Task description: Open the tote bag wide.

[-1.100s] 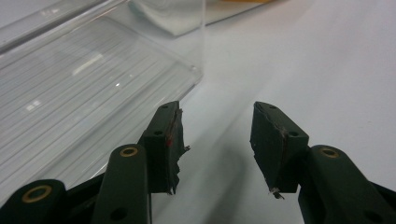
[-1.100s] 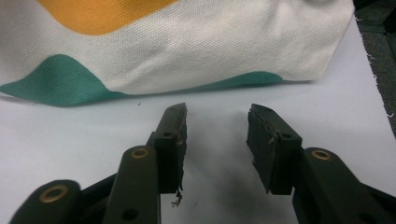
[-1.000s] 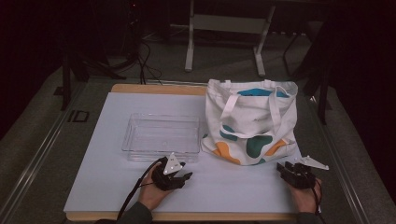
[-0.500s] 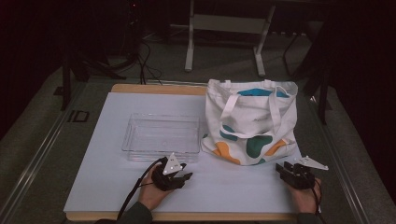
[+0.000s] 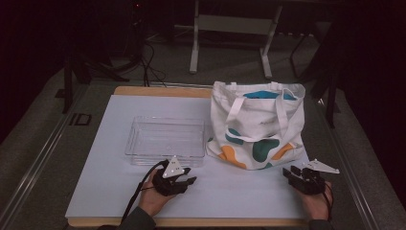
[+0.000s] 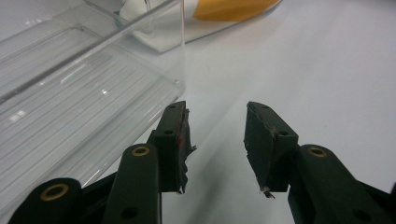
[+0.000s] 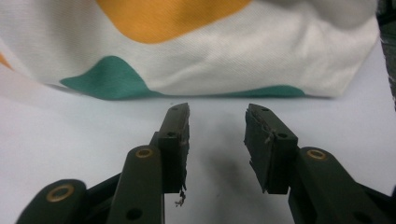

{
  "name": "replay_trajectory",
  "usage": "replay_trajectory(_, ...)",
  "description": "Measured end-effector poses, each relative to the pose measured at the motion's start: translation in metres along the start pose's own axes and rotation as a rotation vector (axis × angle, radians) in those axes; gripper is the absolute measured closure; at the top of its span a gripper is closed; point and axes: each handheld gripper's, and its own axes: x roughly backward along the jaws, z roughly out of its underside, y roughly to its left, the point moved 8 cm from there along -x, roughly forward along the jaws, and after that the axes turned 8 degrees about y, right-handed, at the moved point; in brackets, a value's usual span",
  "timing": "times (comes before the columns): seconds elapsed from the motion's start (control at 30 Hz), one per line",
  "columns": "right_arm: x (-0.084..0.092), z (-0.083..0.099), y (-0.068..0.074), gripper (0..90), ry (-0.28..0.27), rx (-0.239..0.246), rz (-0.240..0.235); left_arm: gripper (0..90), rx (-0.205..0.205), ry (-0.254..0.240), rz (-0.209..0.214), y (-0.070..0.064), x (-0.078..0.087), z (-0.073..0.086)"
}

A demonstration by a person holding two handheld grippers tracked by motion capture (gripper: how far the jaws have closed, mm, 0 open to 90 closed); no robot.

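Note:
A white tote bag (image 5: pixel 258 122) with orange, green and teal blobs lies on the white table top (image 5: pixel 119 187), right of a clear plastic bin (image 5: pixel 165 141). My left gripper (image 5: pixel 184 176) rests near the bin's front right corner, open with nothing between its jaws, which have just been closing a little. In the left gripper view the bin (image 6: pixel 70 93) is just ahead on the left and the gripper (image 6: pixel 215 140) points at bare table. My right gripper (image 5: pixel 293 172) sits by the bag's lower right corner, open and empty. In the right gripper view the bag (image 7: pixel 196 46) lies close ahead of the gripper (image 7: pixel 217 140).
The table's wooden edge (image 5: pixel 191 222) runs along the front. Around the table is grey floor with metal stand legs (image 5: pixel 194 48) and cables behind. Bare table lies between the two hands and left of the bin.

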Motion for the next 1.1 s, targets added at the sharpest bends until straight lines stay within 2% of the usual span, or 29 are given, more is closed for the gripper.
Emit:
replay_trajectory(0.17, 0.004, -0.005, 0.004, 59.0, 0.001, 0.039, -0.008, 60.4, -0.010, -0.015, 0.010, 0.001, 0.011, -0.009)
replay_trajectory(0.33, 0.012, -0.012, 0.006, 59.5, -0.025, 0.047, -0.016, 61.3, -0.019, -0.041, 0.019, 0.001, 0.022, -0.020)
replay_trajectory(0.57, 0.023, -0.024, 0.004, 59.6, -0.044, 0.065, -0.004, 61.5, -0.042, -0.074, -0.009, 0.003, 0.033, -0.038)
replay_trajectory(0.93, 0.035, -0.045, -0.001, 59.2, -0.064, 0.098, 0.019, 59.7, -0.049, -0.077, -0.029, 0.014, 0.037, -0.055)
replay_trajectory(1.1, 0.037, -0.052, -0.004, 59.1, -0.070, 0.099, 0.031, 62.2, -0.049, -0.086, -0.016, 0.019, 0.037, -0.059)
